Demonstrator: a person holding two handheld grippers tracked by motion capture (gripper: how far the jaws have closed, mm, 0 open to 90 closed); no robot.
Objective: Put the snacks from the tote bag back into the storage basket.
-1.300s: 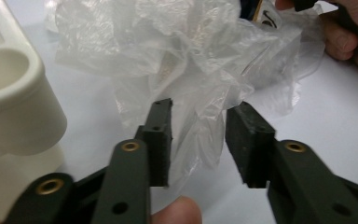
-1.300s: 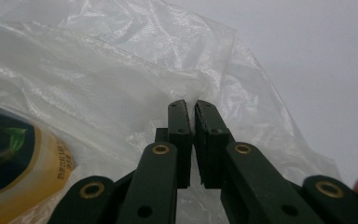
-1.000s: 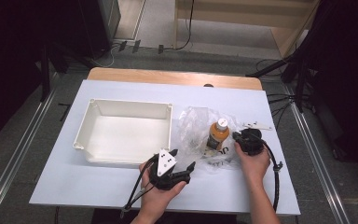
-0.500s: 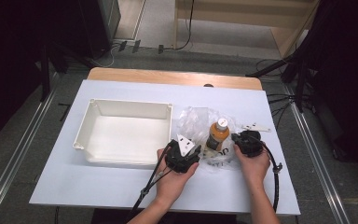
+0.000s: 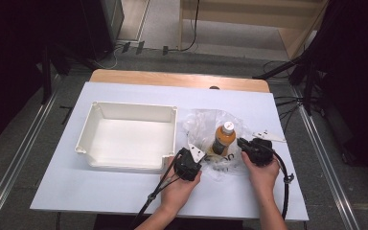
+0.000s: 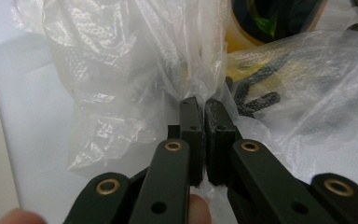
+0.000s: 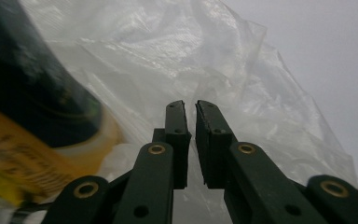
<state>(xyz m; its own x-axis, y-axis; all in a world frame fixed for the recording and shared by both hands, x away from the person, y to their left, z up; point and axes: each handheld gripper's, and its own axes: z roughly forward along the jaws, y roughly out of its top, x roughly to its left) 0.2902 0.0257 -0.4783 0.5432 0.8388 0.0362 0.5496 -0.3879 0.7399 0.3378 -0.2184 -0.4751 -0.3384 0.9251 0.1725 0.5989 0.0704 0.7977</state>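
The left tongs (image 5: 197,154) have crossed to the bag (image 5: 206,125) and just clenched on its near-left edge, the right tongs (image 5: 242,142) almost shut at its right side, the bottle (image 5: 222,139) lying inside between them, cap pointing away.

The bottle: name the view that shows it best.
The high view: the bottle stands whole there, white cap up, inside the bag. The left gripper view catches just its base through plastic; the right gripper view has a blurred part of its side.
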